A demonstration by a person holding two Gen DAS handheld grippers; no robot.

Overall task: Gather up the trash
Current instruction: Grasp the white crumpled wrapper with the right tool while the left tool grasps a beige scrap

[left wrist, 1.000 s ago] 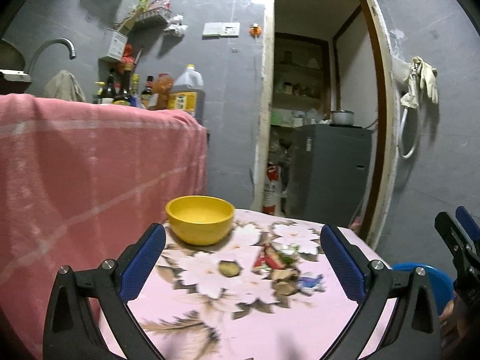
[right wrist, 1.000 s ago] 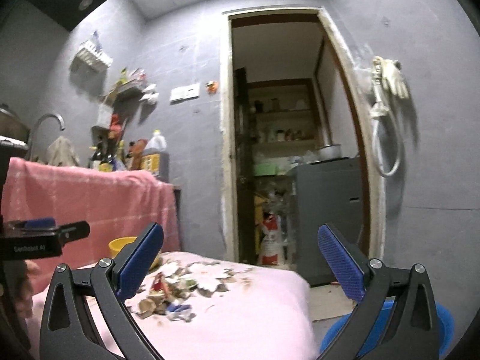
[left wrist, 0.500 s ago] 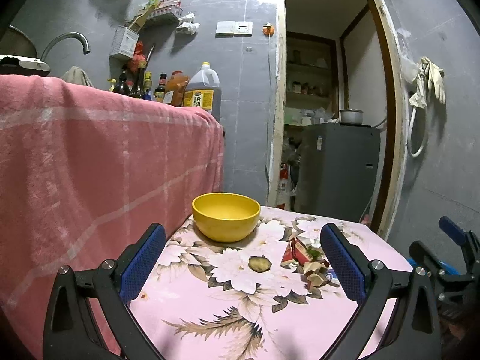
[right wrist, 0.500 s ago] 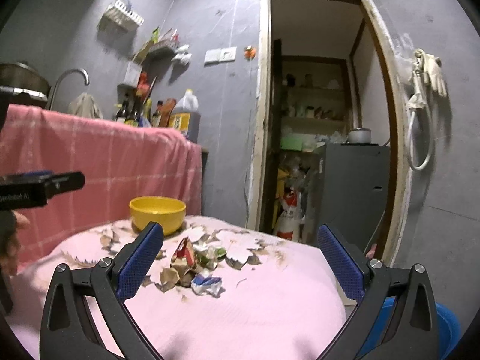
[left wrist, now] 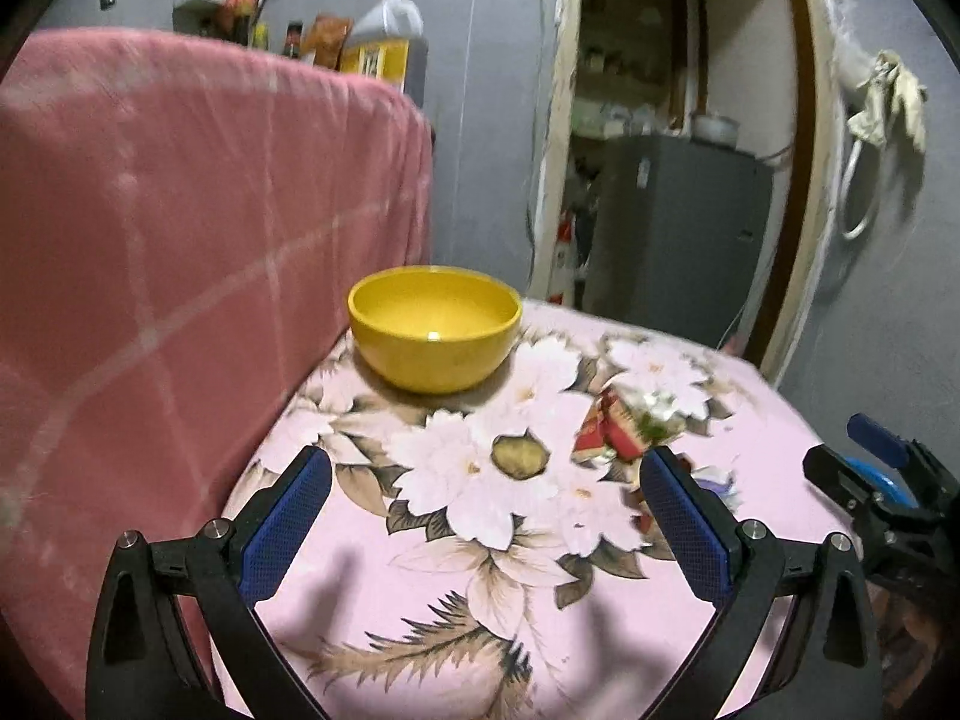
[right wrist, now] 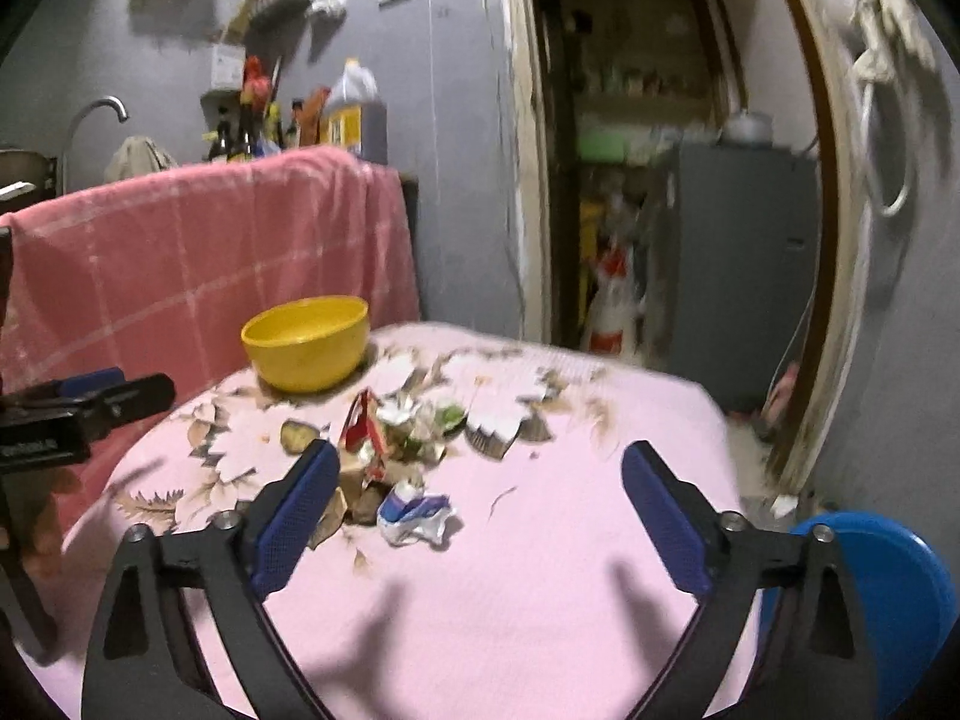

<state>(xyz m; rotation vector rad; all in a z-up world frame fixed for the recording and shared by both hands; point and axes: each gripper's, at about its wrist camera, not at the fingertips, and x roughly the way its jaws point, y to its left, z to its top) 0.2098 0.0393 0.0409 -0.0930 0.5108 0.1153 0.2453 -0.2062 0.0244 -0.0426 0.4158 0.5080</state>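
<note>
Yellow bowl (left wrist: 434, 327) ahead of the left claw (left wrist: 485, 519), upright on the flowered bench (left wrist: 420, 648), nothing visible inside. Blue bin (right wrist: 888, 594) low beside the right claw (right wrist: 480, 525), just off the bench edge; contents not discernible. Trash pile (right wrist: 396, 450) lying between bowl and right claw, a crumpled white-and-blue wrapper (right wrist: 417, 517) nearest. Left claw spread wide, gripping nothing, hanging over the cloth. Right claw wide but closing, pads touching nothing, wrapper just ahead between them.
</note>
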